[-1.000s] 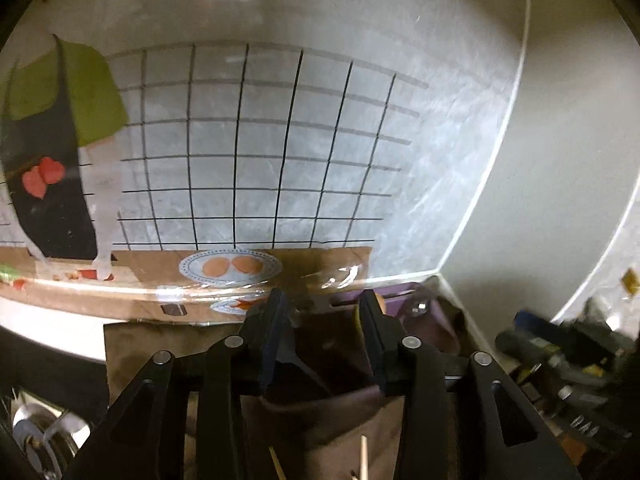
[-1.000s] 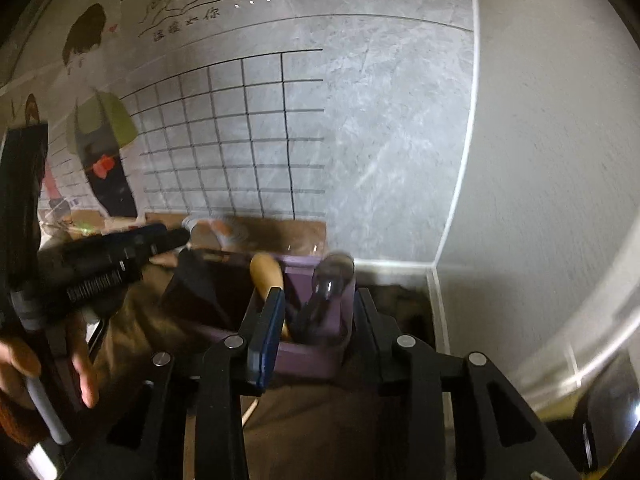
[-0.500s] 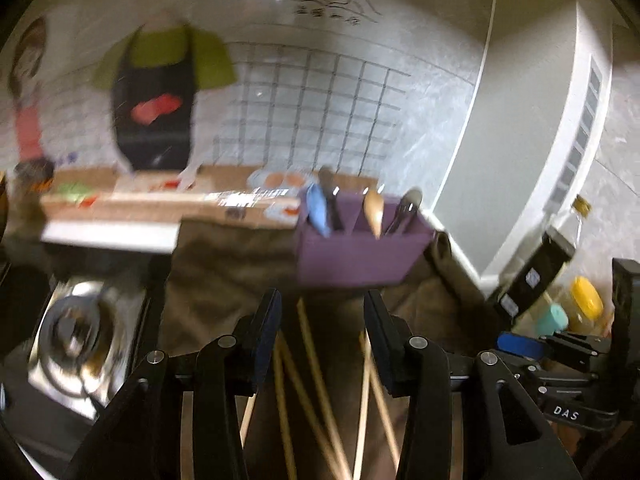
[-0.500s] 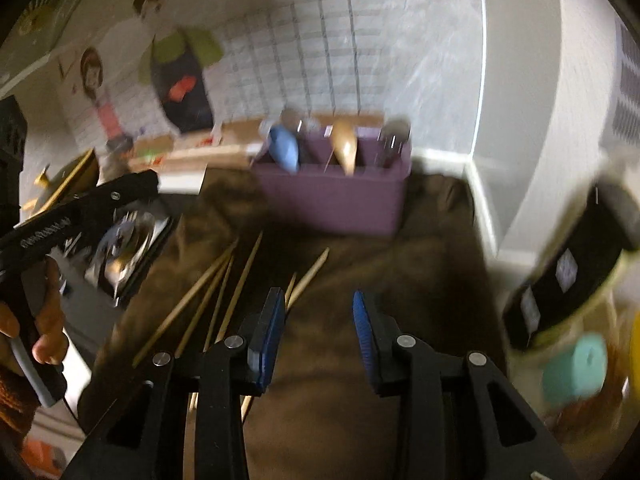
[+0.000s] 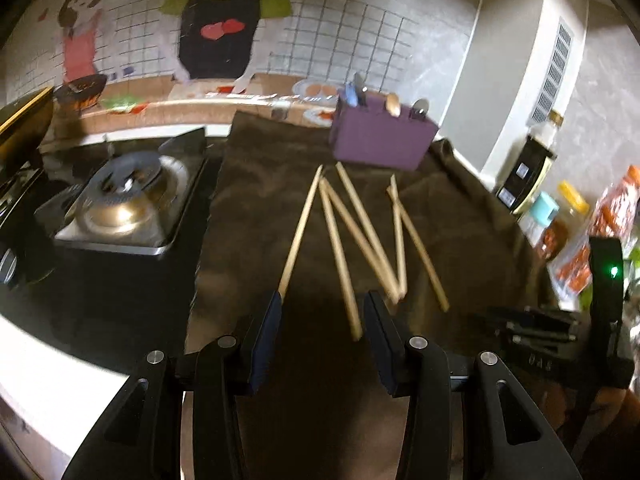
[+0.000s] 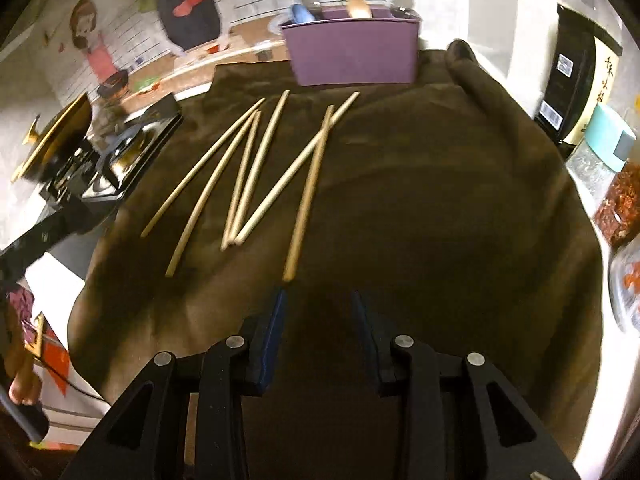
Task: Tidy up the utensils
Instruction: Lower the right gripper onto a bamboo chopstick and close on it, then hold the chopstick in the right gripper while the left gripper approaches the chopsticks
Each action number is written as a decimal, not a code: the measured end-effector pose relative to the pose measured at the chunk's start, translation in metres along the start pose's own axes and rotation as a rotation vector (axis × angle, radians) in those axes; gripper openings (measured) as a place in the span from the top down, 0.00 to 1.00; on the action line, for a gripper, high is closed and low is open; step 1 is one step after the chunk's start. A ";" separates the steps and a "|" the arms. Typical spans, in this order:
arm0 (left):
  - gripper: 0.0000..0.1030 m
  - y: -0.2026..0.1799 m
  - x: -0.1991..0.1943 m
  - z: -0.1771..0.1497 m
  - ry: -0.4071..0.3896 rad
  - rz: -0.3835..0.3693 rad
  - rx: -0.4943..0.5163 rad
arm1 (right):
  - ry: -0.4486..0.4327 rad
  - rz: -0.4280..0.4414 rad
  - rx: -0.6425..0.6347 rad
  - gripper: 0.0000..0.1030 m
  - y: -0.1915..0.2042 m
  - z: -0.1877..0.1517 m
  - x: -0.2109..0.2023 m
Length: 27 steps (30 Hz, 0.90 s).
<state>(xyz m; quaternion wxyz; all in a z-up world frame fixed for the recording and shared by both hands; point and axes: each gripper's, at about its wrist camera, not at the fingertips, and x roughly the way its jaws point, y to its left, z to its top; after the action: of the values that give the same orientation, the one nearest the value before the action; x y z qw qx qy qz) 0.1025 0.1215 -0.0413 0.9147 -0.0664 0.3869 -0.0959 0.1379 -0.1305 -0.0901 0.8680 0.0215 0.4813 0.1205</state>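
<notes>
Pulling back from purple plastic utensil caddy [image 6: 354,54], both empty: left gripper [image 5: 322,312], right gripper [image 6: 318,300] jaws apart; loose wooden chopsticks [image 6: 308,184] on brown cloth [image 6: 440,200] next.

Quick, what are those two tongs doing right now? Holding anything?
Left tongs: open, holding nothing, above the chopsticks.
Right tongs: open, holding nothing, above the brown cloth.

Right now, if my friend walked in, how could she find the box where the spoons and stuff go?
Look for the big brown cloth covering the counter, with wooden chopsticks scattered across it. At its far edge, by the cartoon wall, stands the purple box with utensil handles sticking out of the top. It is the only purple thing there, and the only thing standing upright on the cloth.
</notes>
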 end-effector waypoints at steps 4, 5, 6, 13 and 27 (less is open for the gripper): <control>0.57 0.004 -0.002 -0.012 0.029 -0.012 -0.026 | -0.013 -0.009 0.007 0.75 0.005 -0.003 0.015; 0.57 0.004 -0.003 -0.013 0.027 -0.009 -0.017 | -0.014 -0.014 0.006 0.78 0.006 0.000 0.018; 0.57 0.002 -0.004 -0.015 0.023 0.005 -0.002 | -0.020 -0.024 0.005 0.79 0.007 0.002 0.021; 0.57 0.004 0.002 -0.014 0.028 0.019 -0.019 | -0.006 -0.053 -0.058 0.79 0.020 0.016 0.034; 0.57 -0.042 0.031 -0.001 0.080 -0.226 0.064 | -0.085 -0.159 -0.058 0.96 -0.005 0.020 0.010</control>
<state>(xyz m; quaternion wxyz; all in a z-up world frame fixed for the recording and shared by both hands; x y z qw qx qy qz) 0.1178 0.0738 -0.0548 0.8836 -0.0764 0.4097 -0.2134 0.1609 -0.1315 -0.0882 0.8946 -0.0367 0.4407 0.0640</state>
